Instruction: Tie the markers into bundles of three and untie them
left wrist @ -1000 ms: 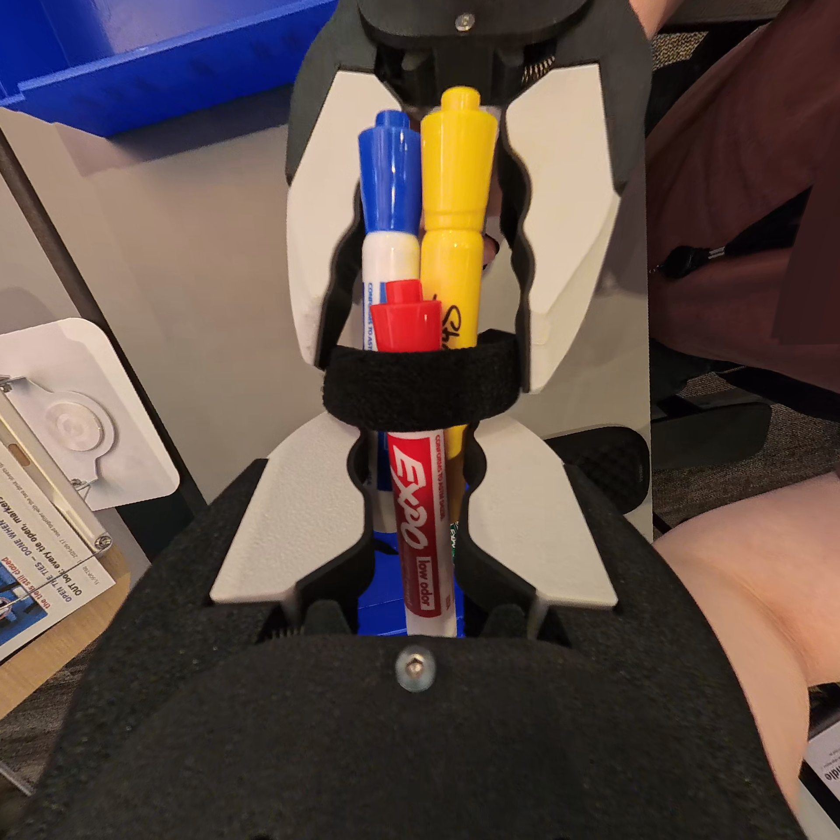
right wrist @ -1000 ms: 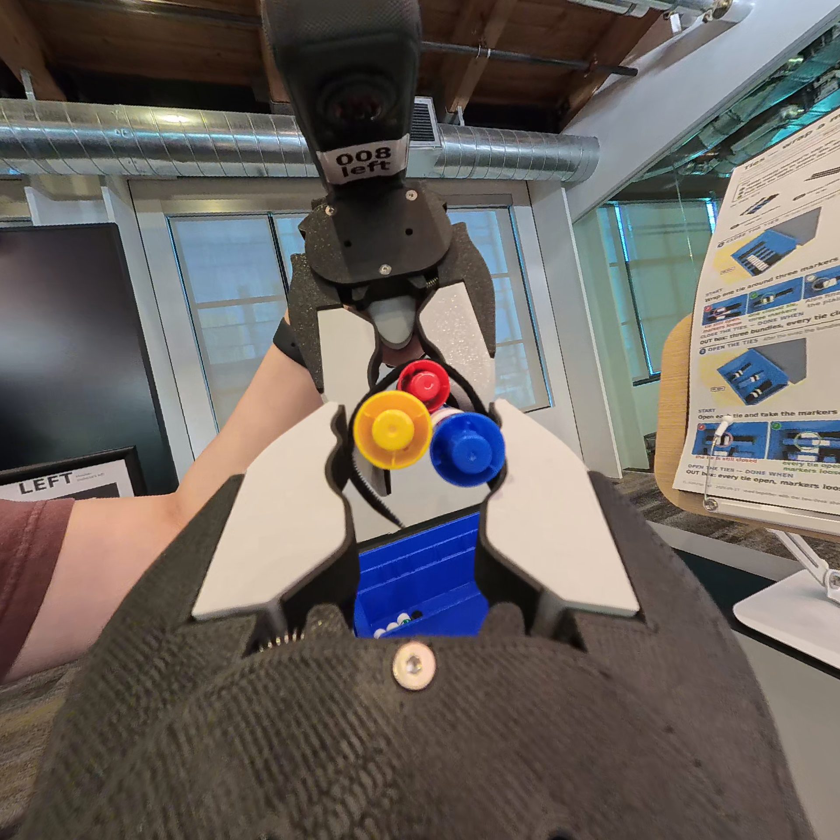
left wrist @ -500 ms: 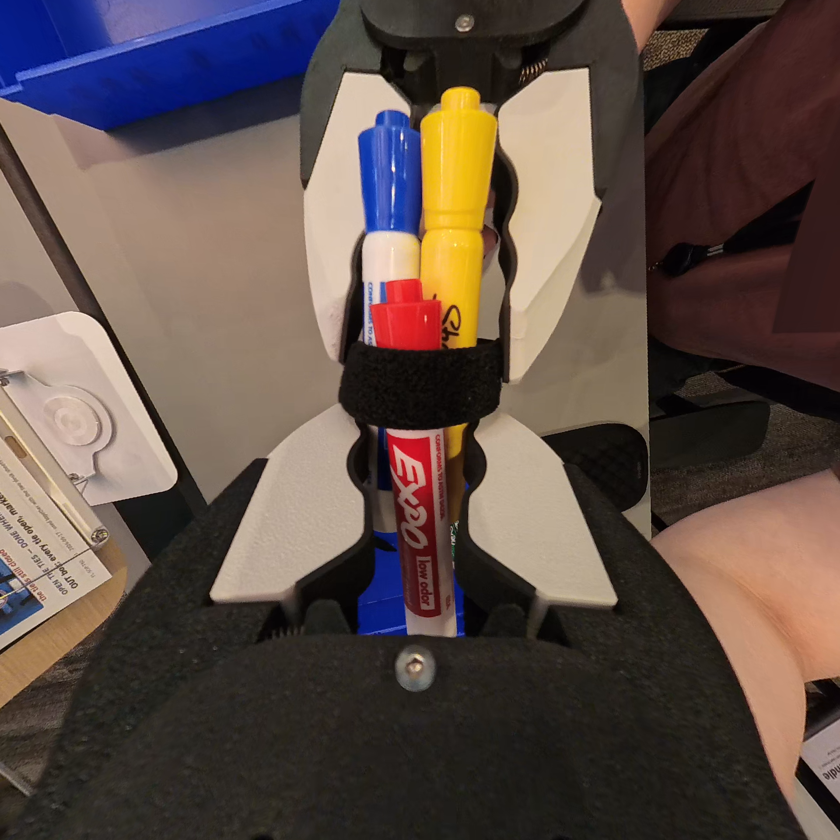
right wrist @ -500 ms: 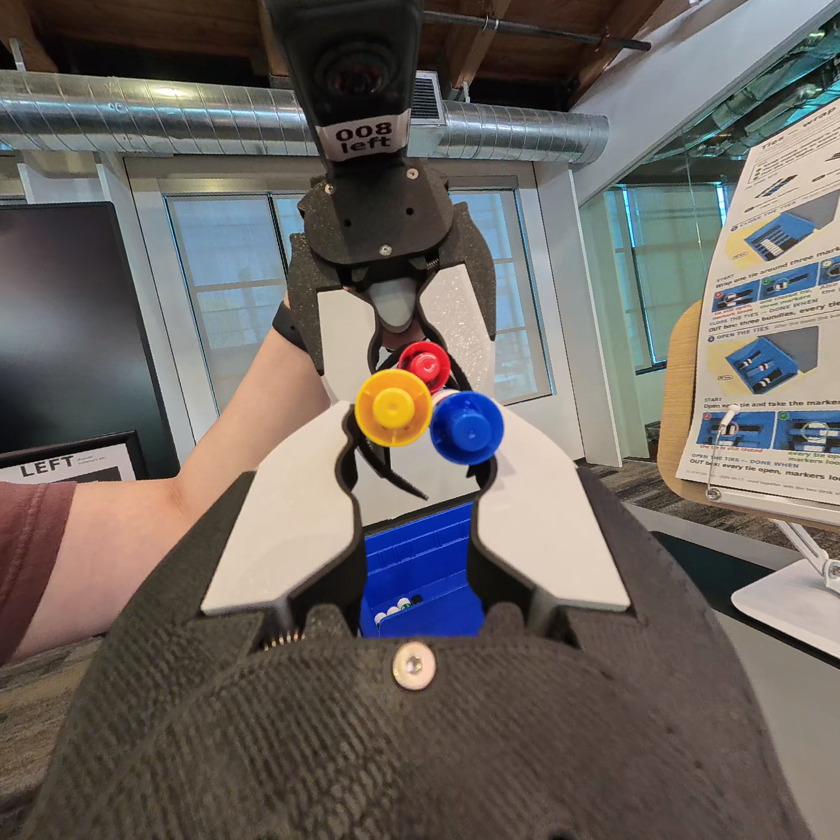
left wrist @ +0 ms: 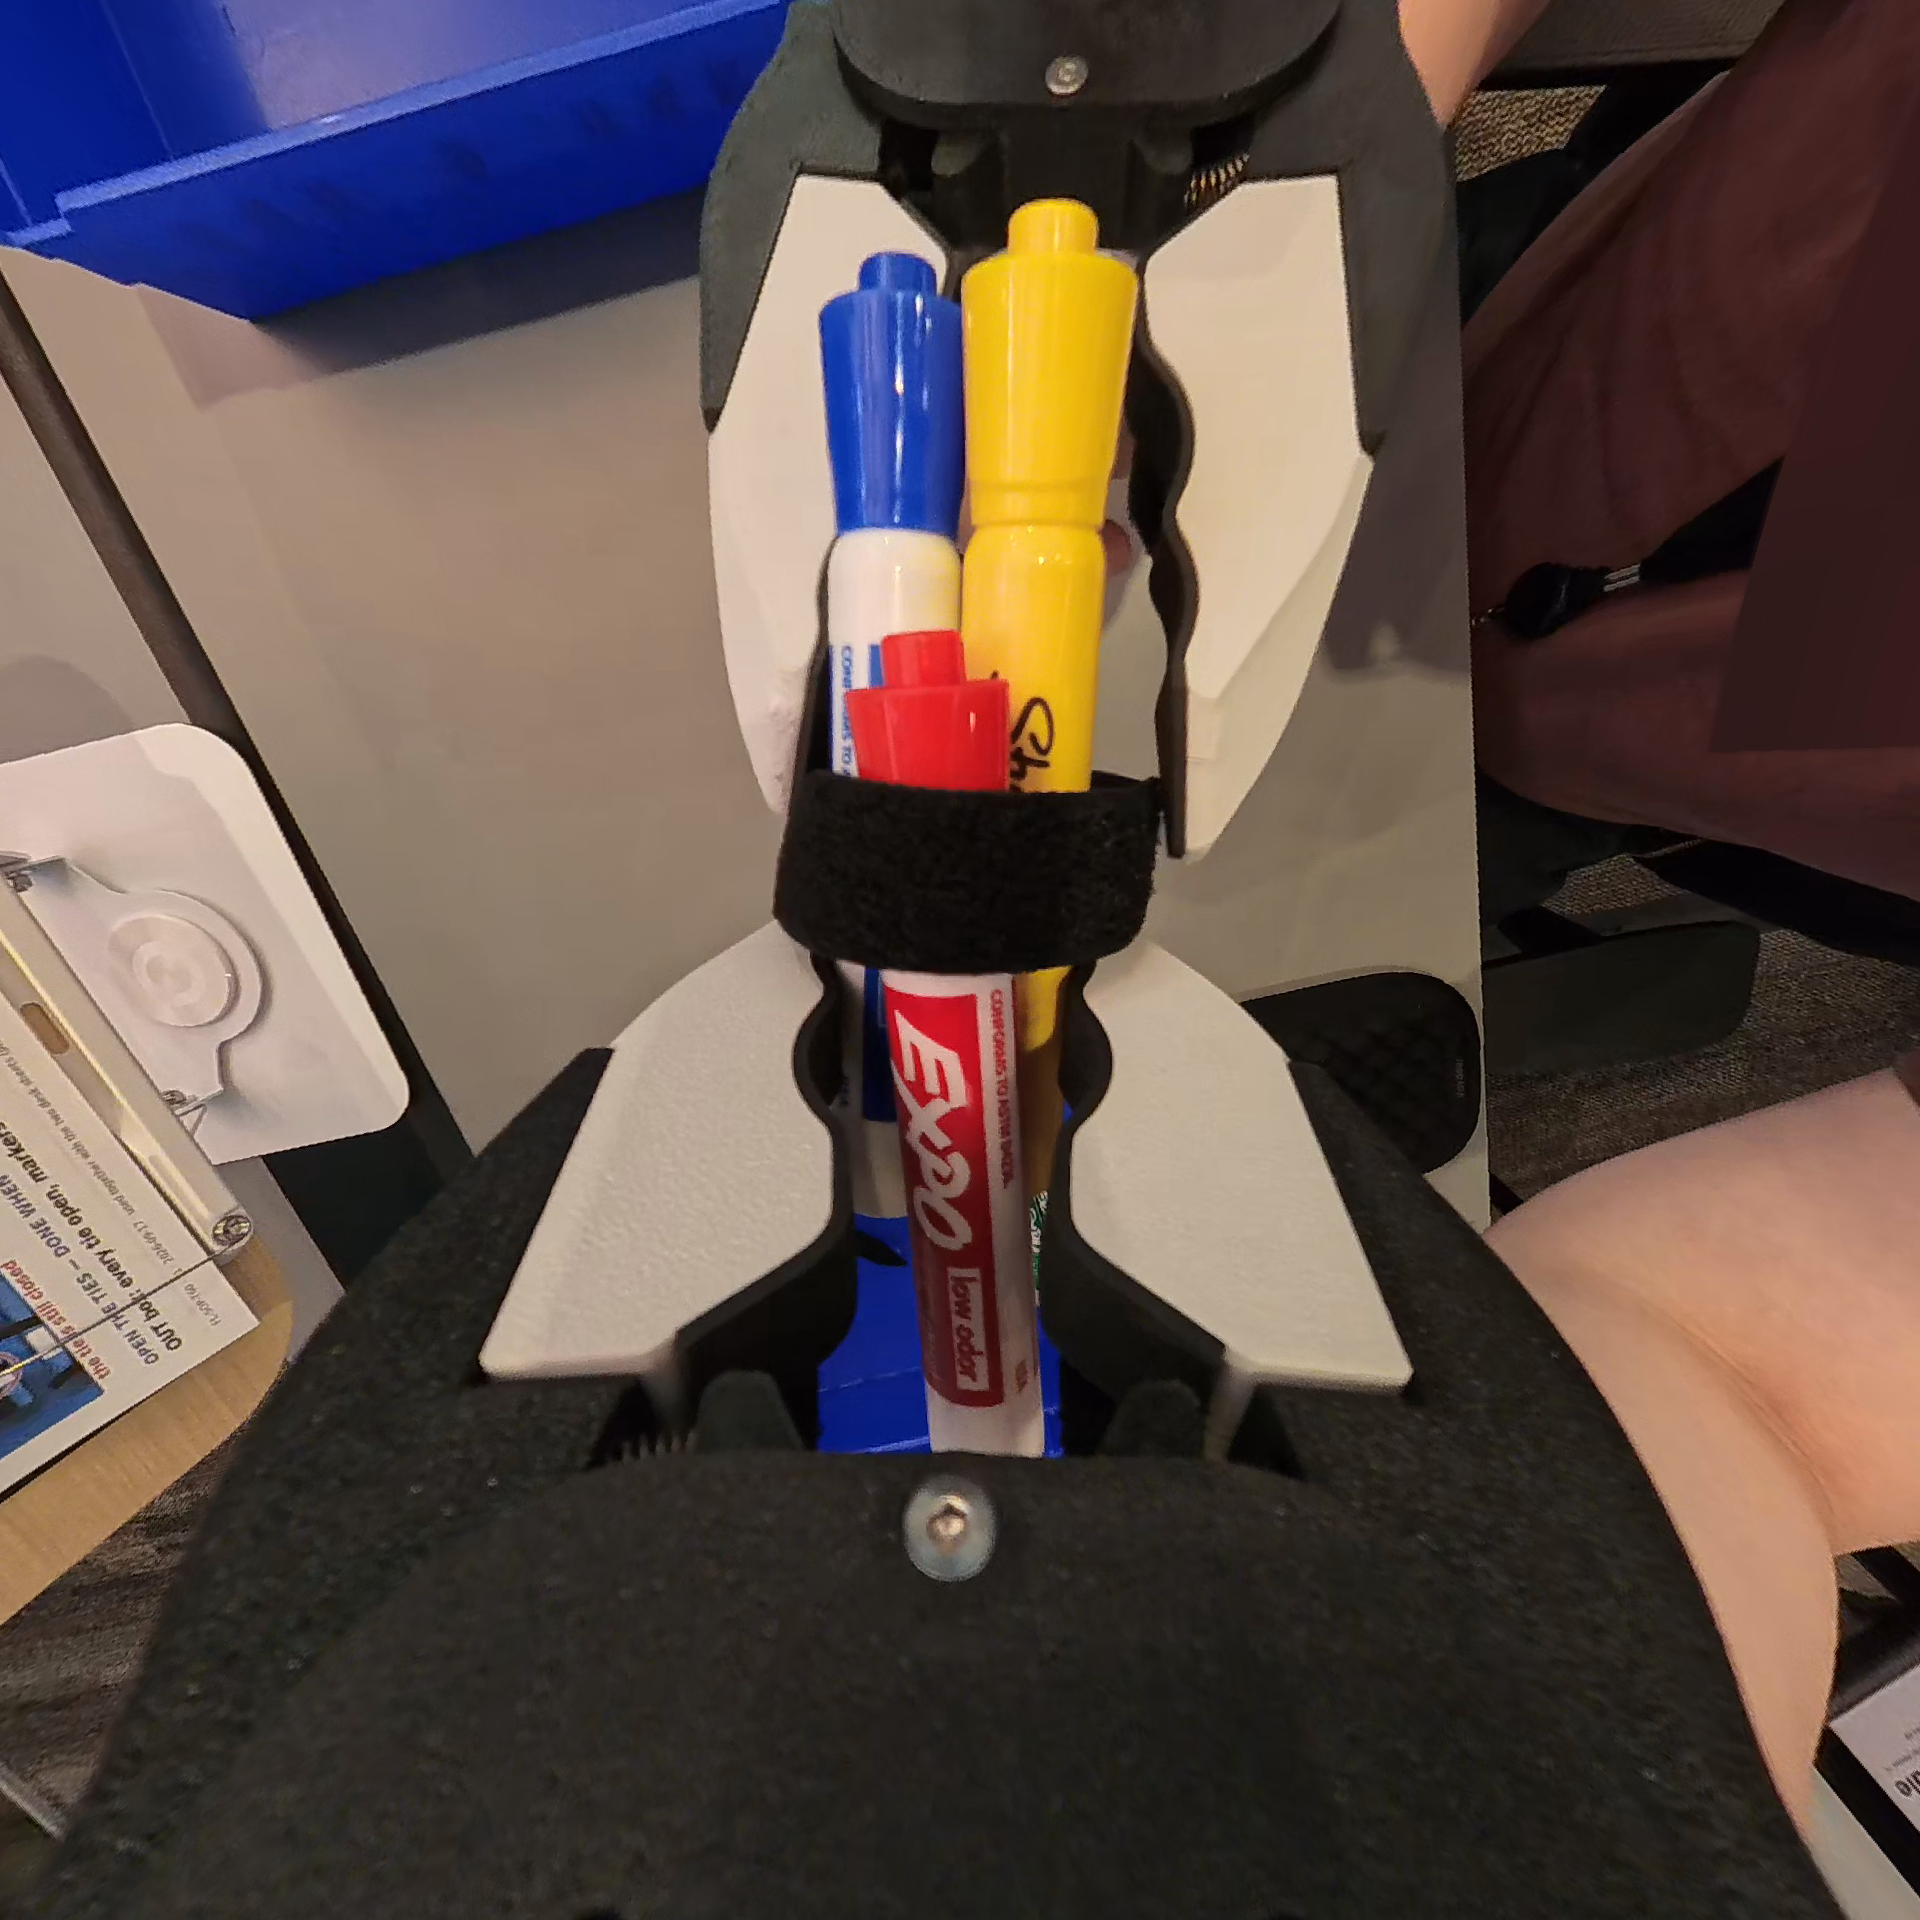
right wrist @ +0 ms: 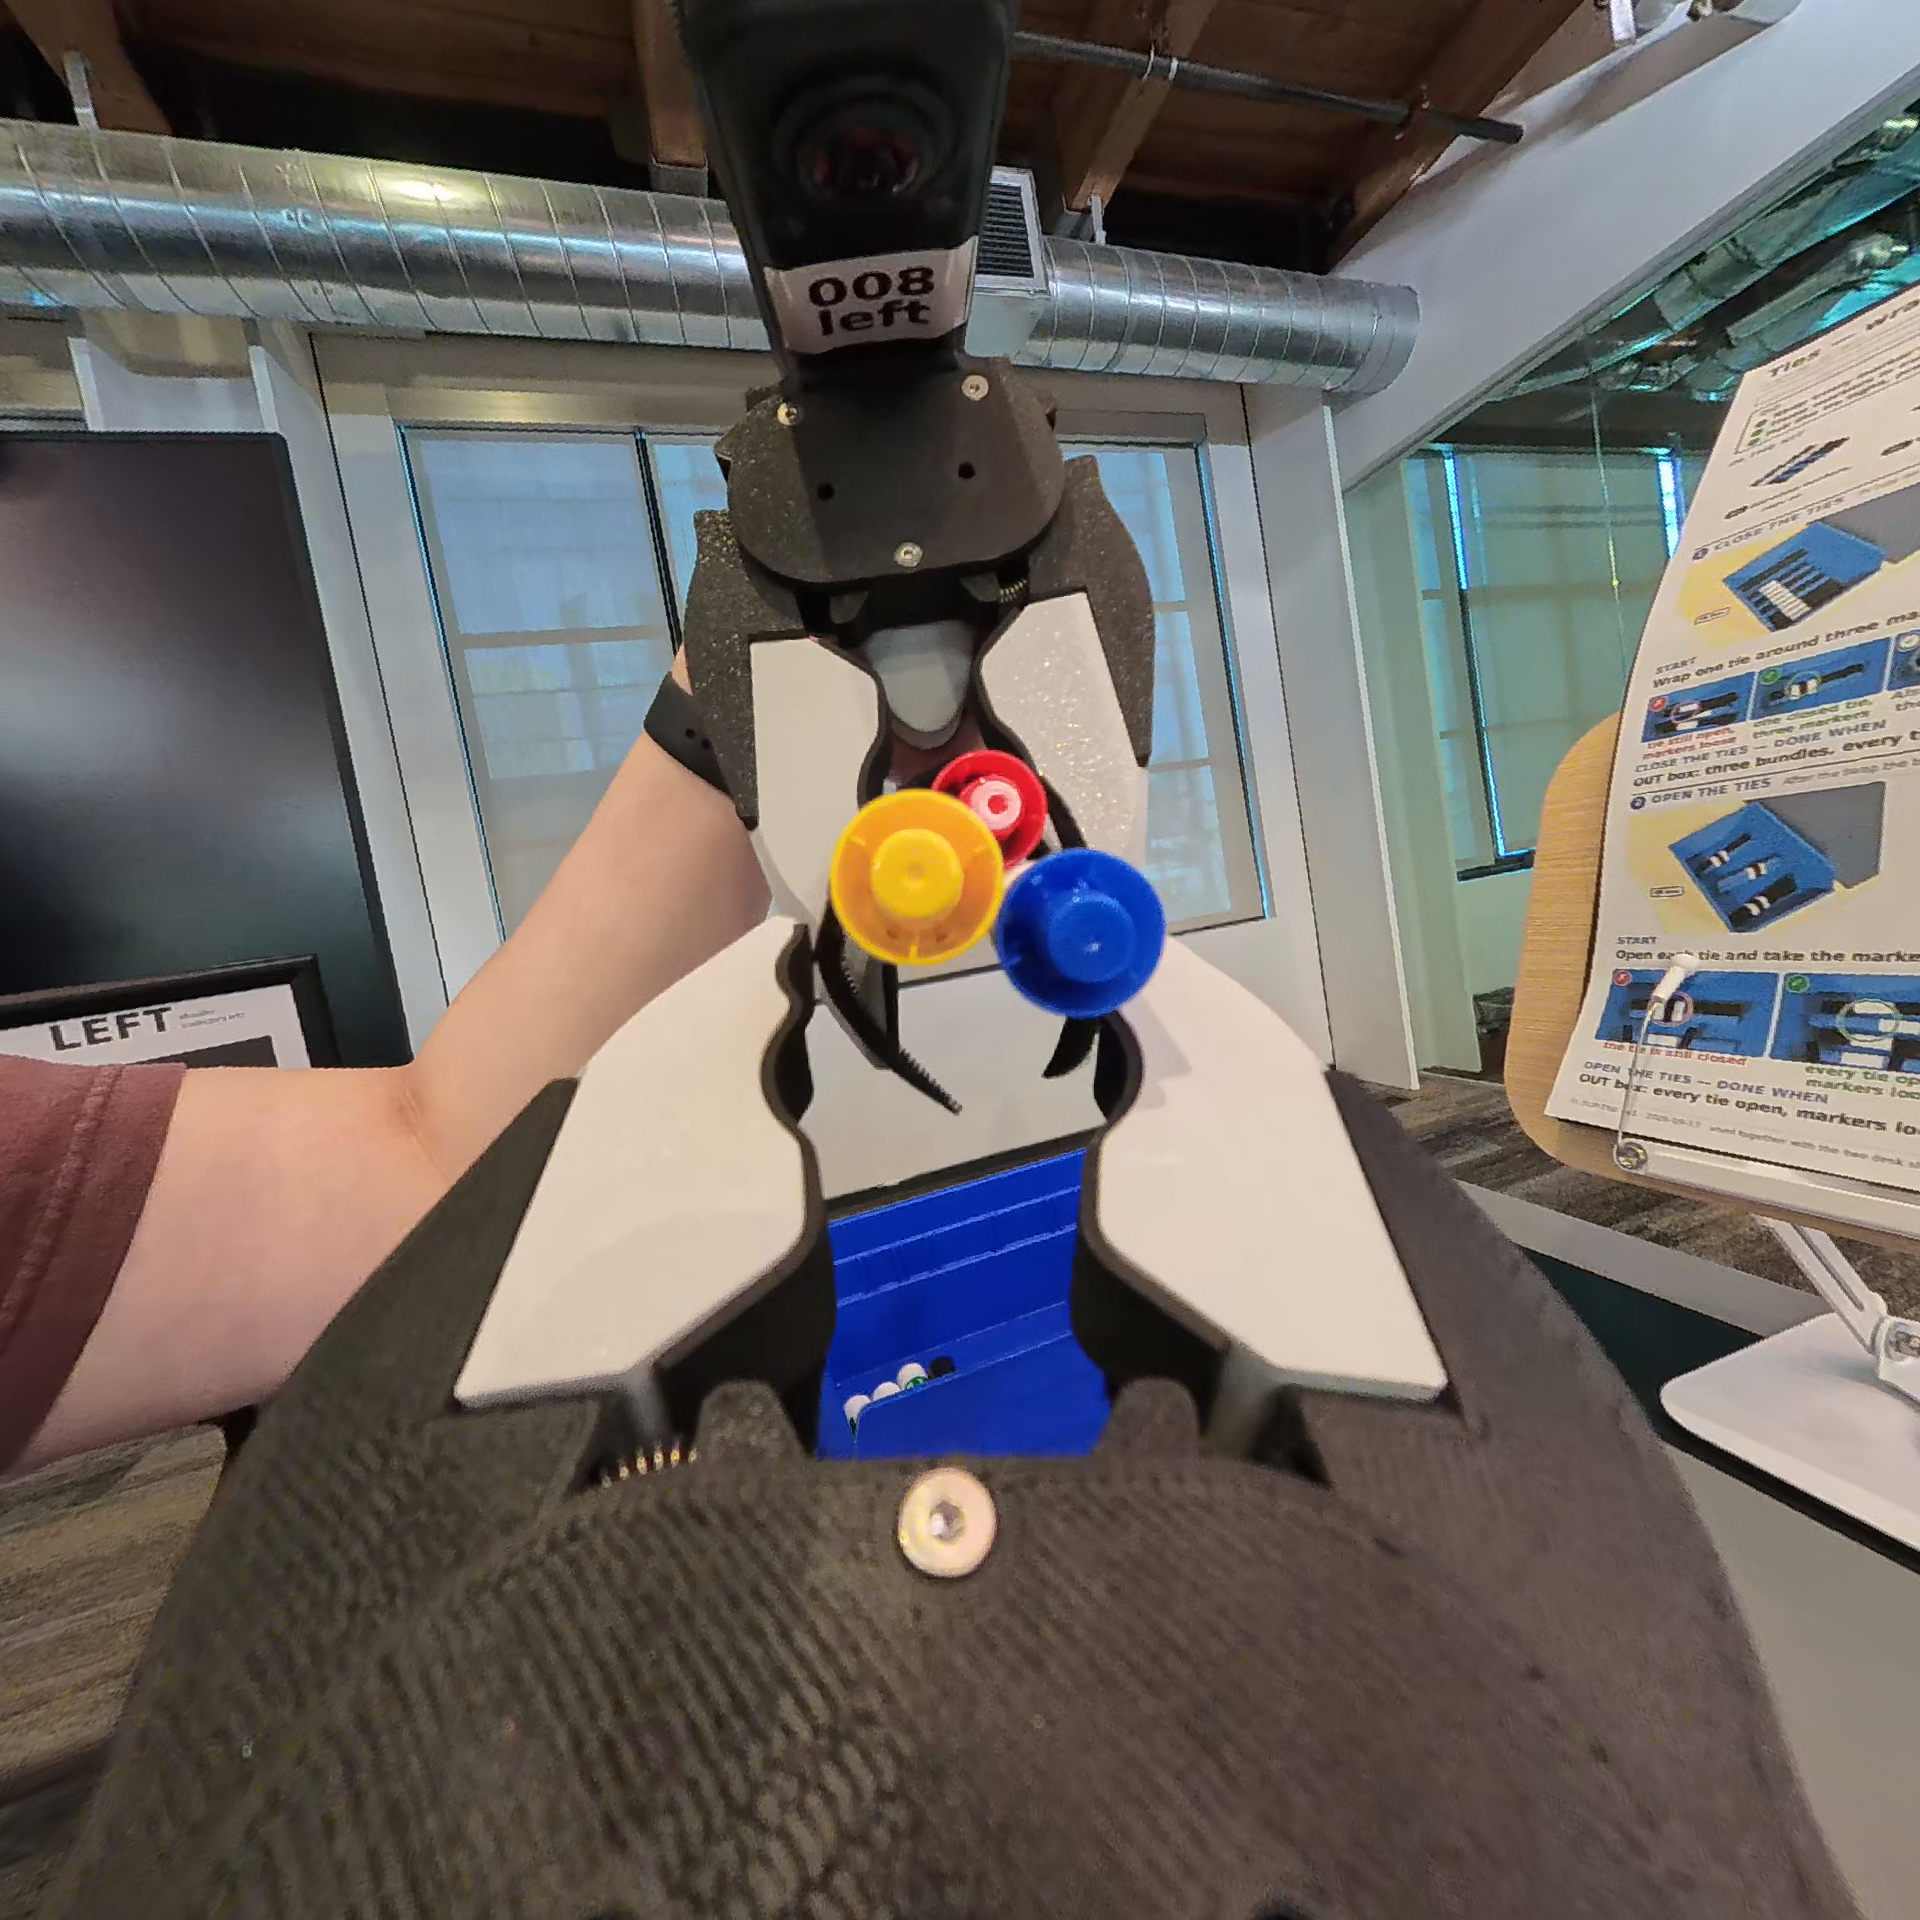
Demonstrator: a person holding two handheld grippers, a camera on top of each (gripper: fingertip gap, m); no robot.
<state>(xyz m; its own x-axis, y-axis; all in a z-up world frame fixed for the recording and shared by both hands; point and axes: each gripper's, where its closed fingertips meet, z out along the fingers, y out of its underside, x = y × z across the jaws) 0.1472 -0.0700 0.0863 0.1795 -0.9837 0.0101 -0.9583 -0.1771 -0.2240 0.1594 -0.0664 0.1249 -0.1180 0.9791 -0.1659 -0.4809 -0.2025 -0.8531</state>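
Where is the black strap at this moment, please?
In the left wrist view, the strap is wrapped around the three markers at centre frame, between the left tongs and the right tongs.

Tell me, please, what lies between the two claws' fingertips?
In the left wrist view, the black strap wrapped around the three markers fills that gap.

Three markers fill the centre of the frame: a red marker (left wrist: 951, 1143) in front, a blue-capped marker (left wrist: 894, 416) and a yellow marker (left wrist: 1039, 468) behind, bound by a black hook-and-loop strap (left wrist: 966, 883). The left gripper (left wrist: 951, 1091), at the bottom, clamps the bundle below the strap; the right gripper (left wrist: 1018, 582) reaches in from the top, its white fingers flanking the caps. A blue bin (left wrist: 312, 125) sits upper left, an instruction sheet (left wrist: 73, 1299) lower left, a forearm (left wrist: 1714, 1351) lower right.
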